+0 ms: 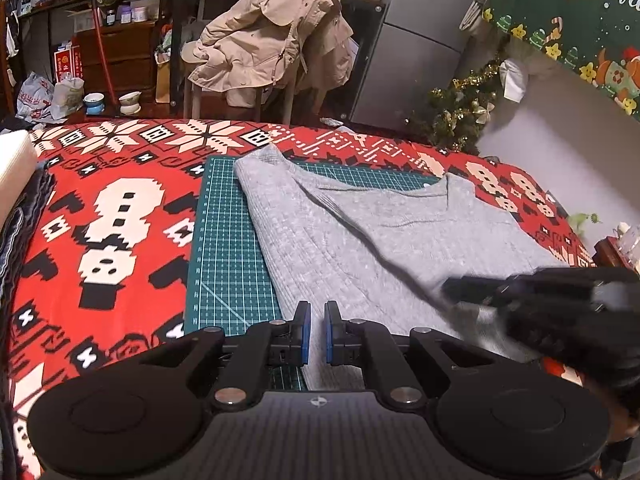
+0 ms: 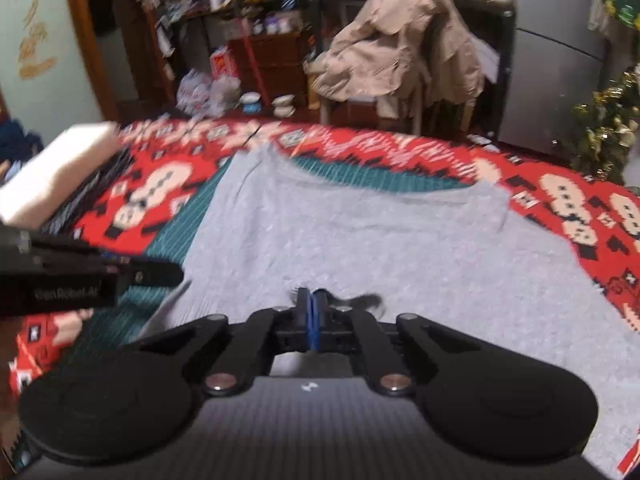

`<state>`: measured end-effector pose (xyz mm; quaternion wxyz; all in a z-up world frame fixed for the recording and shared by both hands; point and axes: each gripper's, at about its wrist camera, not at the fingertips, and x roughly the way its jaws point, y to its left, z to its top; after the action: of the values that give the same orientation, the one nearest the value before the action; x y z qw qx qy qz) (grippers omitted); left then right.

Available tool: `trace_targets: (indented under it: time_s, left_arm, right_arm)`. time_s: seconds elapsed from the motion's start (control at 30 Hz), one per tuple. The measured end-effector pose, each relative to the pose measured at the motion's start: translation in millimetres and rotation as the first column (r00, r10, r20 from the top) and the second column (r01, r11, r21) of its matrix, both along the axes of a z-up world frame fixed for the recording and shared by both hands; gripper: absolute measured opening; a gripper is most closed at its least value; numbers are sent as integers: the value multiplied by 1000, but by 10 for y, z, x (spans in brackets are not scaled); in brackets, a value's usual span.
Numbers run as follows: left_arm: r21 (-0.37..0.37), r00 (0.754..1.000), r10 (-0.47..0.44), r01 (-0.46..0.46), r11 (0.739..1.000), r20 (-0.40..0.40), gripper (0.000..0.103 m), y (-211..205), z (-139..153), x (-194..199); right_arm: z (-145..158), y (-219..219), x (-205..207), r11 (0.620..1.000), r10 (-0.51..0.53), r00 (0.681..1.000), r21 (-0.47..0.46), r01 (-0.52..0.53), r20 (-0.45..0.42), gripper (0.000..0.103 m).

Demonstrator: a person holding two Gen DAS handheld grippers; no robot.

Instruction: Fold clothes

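Note:
A grey knit garment (image 1: 360, 248) (image 2: 360, 240) lies spread over a green cutting mat (image 1: 228, 248) on the red patterned blanket (image 1: 100, 200). My left gripper (image 1: 316, 316) sits at the garment's near left edge, its blue pads narrowly apart with grey cloth pinched between them. In the right wrist view the left gripper (image 2: 176, 274) shows at the left, a flap of cloth rising to its tip. My right gripper (image 2: 311, 300) is shut, pads together, on a puckered bit of the garment's near edge. In the left wrist view the right gripper (image 1: 448, 292) is blurred, a raised fold running to it.
A white block (image 1: 12, 168) (image 2: 60, 168) rests on dark folded clothes at the blanket's left edge. Beyond the far edge stand a chair draped with a beige coat (image 1: 272, 48), a grey fridge (image 1: 420, 40), a small Christmas tree (image 1: 460, 112) and cluttered shelves.

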<state>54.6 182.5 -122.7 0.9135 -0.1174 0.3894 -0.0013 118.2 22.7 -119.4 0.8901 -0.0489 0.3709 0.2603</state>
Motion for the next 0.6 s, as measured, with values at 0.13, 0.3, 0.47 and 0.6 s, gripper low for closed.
trace_targets:
  time_s: [0.13,0.3,0.47,0.6]
  left_arm:
    - [25,1000,-14,14,1000,-6,7,-26,-14,81]
    - [47,999,-22,23,999,-24,7,-43,-69,126]
    - [69,999,-23,26,997,-48,7,-62,-129,139]
    - [83,998,-29,33,996,-51,7,-78,-128,135]
  right_arm:
    - [186,-184,181,995,-83,996,49,82,24,1]
    - [207,-369,482,986,-154,988,67,153,5,0]
    - [24,-492,701,971,-222,971,67,228,-86,1]
    - [-161,-573,810,956,-282,949,48,291,-139,8]
